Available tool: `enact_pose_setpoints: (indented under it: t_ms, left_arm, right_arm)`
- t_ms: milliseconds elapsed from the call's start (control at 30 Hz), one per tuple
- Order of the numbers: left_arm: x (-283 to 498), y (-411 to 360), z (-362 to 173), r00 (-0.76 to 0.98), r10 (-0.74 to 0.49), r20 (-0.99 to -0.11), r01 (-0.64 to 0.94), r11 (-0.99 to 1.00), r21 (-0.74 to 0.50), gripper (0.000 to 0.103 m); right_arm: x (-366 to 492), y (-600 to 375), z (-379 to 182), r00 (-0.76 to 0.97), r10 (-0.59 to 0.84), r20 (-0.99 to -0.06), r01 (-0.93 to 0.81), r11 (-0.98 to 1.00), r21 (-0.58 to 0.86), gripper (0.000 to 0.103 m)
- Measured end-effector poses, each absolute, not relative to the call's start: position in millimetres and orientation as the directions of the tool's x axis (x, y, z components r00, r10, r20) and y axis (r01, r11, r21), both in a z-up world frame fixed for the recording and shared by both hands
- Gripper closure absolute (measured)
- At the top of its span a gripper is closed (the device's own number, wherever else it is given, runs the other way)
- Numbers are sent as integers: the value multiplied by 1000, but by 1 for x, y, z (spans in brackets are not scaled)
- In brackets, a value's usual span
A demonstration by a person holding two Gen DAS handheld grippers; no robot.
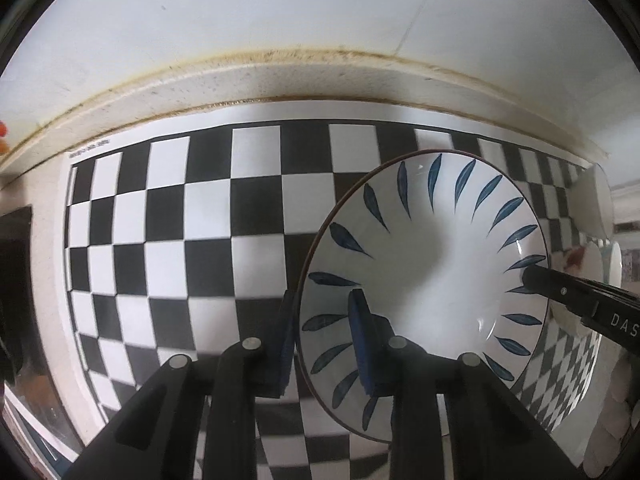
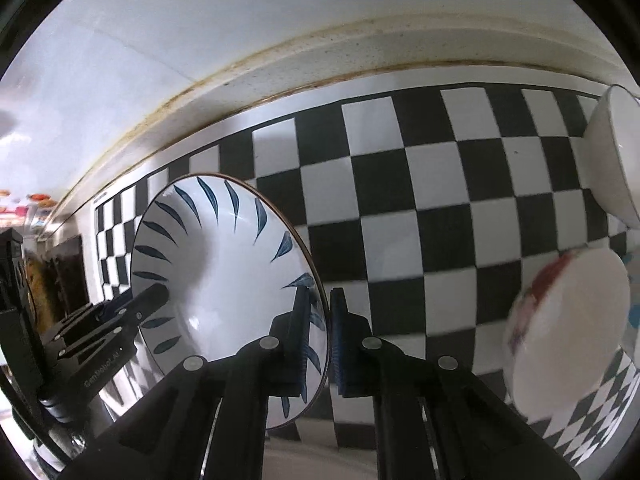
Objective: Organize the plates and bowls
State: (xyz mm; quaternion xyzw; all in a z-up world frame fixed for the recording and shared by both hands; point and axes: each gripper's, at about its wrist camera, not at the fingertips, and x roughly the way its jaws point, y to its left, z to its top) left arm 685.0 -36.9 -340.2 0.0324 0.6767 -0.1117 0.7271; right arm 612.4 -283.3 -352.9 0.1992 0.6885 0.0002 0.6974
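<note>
A white bowl with blue leaf marks (image 1: 432,264) is held over the checkerboard mat (image 1: 192,240). My left gripper (image 1: 326,344) is shut on its left rim, one finger inside, one outside. My right gripper (image 2: 320,340) is shut on the opposite rim of the same bowl (image 2: 224,276). The right gripper's finger (image 1: 568,292) shows at the bowl's right edge in the left wrist view. The left gripper (image 2: 148,300) shows at the bowl's left edge in the right wrist view.
A plain white bowl (image 2: 616,160) stands at the mat's far right. A white bowl with a red pattern (image 2: 568,332) lies nearer at the right. The counter's raised back edge (image 1: 300,76) and a white wall run behind the mat (image 2: 440,200).
</note>
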Motion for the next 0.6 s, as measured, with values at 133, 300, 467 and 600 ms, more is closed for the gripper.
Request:
enact_pose_setpoints:
  t_ms: [133, 300, 467, 600]
  left_arm:
    - [661, -35, -309, 97, -119, -988, 224, 970, -95, 80]
    - [641, -30, -273, 136, -133, -982, 239, 966, -98, 80]
    - [614, -40, -268, 131, -148, -980, 257, 960, -110, 80]
    - [582, -44, -272, 109, -150, -983, 268, 956, -116, 80]
  right_arm:
    - [586, -279, -330, 78, 285, -955, 250, 922, 295, 92]
    - [545, -274, -296, 126, 298, -946, 225, 920, 320, 92]
    - [499, -274, -270, 155, 304, -940, 210, 919, 332, 92]
    - [457, -286, -261, 149, 315, -937, 205, 917, 341, 92]
